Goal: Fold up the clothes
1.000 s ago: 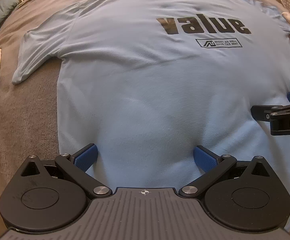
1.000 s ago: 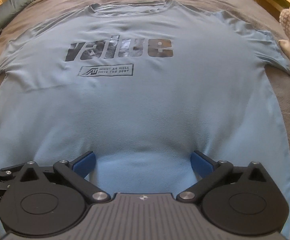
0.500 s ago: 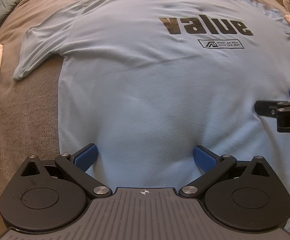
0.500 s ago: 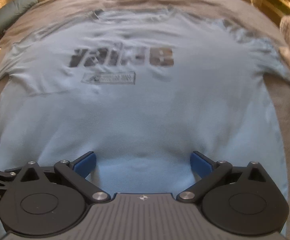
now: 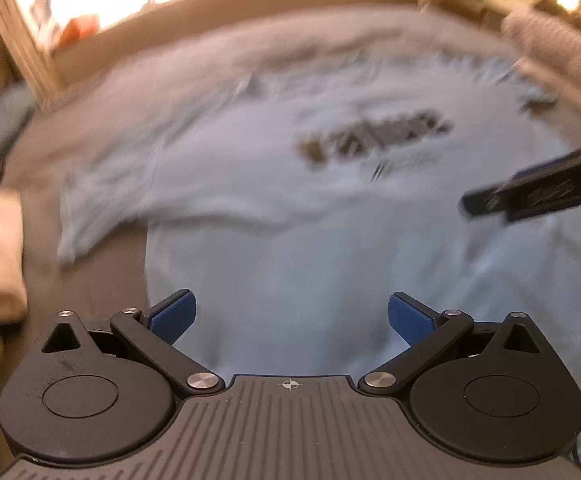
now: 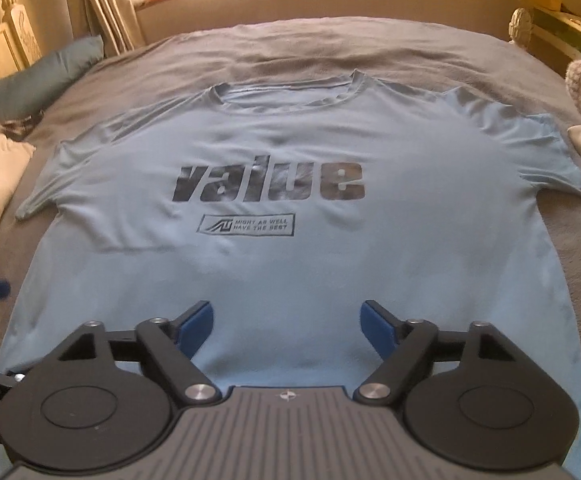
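The blue T-shirt lies flat, 0 folds made; left gripper gapes empty, right gripper is closing on nothing.

shirt: my light blue tee, dark "value" print facing up
pose: spread flat, sleeves out, collar far from me
place: on the grey bed
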Demonstrator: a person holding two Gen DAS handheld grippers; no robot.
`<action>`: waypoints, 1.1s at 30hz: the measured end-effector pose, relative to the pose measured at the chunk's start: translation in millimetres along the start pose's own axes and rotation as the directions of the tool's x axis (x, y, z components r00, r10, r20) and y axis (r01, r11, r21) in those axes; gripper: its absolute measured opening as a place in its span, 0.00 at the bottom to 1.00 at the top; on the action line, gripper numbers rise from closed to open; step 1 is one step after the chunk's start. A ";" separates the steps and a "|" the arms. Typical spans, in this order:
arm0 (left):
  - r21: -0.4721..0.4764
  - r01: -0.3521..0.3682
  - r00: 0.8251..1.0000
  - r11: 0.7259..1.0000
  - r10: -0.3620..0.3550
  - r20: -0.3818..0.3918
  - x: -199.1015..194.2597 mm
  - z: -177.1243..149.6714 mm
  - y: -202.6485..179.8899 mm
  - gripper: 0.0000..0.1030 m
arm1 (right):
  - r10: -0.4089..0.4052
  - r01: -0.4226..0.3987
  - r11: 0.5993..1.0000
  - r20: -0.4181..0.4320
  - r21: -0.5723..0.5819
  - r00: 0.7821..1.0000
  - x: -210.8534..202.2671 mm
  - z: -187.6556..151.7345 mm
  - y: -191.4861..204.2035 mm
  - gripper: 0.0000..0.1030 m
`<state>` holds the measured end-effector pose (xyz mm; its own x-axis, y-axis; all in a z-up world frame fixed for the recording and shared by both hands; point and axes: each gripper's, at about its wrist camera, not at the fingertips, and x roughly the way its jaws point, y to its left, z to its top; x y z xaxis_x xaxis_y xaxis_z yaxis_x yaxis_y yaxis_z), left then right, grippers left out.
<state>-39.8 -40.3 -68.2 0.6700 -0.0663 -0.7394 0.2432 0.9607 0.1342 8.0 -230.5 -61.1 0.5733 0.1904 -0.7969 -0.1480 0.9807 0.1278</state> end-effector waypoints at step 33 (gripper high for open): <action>-0.122 0.170 0.982 0.978 -0.178 -0.064 15.8 -41.6 62.7 0.74 | -0.170 0.167 0.966 -0.002 0.198 0.985 -20.6 -27.0 -105.4 0.14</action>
<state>-43.2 30.1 -99.0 0.5698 -0.2192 -0.7920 0.2655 0.9612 -0.0750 -10.0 -338.9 -74.1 0.5882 0.0206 -0.8085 0.1129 0.9878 0.1073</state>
